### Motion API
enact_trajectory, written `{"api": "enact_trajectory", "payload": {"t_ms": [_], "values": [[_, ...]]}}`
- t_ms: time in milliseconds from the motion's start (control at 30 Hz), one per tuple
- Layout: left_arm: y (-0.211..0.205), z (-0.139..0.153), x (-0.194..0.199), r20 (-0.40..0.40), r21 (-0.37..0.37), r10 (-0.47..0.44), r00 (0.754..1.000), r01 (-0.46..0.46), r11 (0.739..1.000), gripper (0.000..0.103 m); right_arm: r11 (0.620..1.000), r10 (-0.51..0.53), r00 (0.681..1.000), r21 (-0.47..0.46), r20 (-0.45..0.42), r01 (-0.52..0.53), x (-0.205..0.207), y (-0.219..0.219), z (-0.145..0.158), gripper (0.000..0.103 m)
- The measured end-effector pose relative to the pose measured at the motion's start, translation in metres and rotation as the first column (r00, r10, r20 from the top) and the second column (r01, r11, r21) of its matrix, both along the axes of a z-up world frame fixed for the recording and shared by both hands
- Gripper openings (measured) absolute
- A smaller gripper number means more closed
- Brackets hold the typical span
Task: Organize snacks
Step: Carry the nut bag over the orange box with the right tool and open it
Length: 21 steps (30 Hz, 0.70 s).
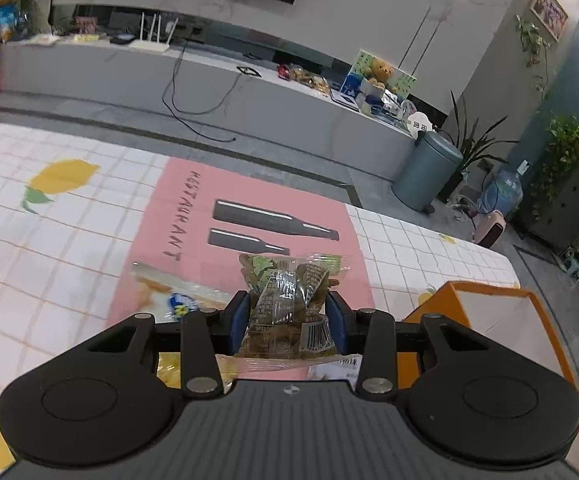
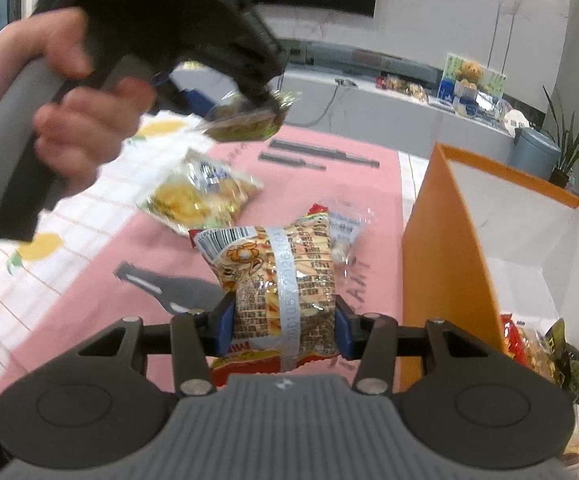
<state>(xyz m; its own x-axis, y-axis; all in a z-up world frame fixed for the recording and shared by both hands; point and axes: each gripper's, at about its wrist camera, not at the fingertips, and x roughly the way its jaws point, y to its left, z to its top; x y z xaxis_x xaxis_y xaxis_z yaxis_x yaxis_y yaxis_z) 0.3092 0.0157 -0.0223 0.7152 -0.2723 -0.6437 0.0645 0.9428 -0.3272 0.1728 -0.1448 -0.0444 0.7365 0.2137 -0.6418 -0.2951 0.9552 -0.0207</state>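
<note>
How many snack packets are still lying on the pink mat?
2: a yellow packet at the mat's left edge, and a small clear packet near the orange box. More may hide under the held bags.

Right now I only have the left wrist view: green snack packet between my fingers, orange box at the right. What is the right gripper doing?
Observer: The right gripper is shut on an orange snack packet over the pink mat.
Operator: Anything already in the box?
Observer: Yes. The orange box holds a few packets in its near corner.
Operator: What's left on the mat?
Observer: A yellow chip bag and a small clear packet behind the held one.
</note>
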Motion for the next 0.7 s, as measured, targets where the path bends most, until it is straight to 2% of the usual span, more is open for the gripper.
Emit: {"api": "enact_trajectory", "payload": {"t_ms": [100, 200, 400, 533, 700], "values": [[0.001, 0.009, -0.021, 0.019, 0.024, -0.015, 1.000, 0.014, 1.000, 0.046, 0.999, -0.002, 0.999, 0.039, 0.034, 0.001, -0.003, -0.007, 0.015, 0.047], [0.001, 0.013, -0.040, 0.034, -0.003, -0.031, 0.999, 0.031, 1.000, 0.046, 0.997, -0.033, 0.997, 0.070, 0.073, 0.028, -0.007, -0.019, 0.033, 0.047], [-0.014, 0.023, -0.076, 0.064, -0.002, -0.085, 0.994, 0.086, 0.996, 0.046, 0.966, -0.165, 0.982, 0.218, 0.098, 0.140, -0.010, -0.072, 0.055, 0.047], [-0.033, 0.026, -0.096, 0.066, -0.035, -0.132, 0.989, 0.135, 0.990, 0.046, 0.920, -0.288, 0.952, 0.307, 0.104, 0.244, -0.014, -0.115, 0.066, 0.047], [-0.063, 0.029, -0.110, 0.074, -0.070, -0.190, 0.979, 0.195, 0.978, 0.046, 0.890, -0.387, 0.914, 0.309, 0.121, 0.335, -0.014, -0.155, 0.072, 0.047]]}}
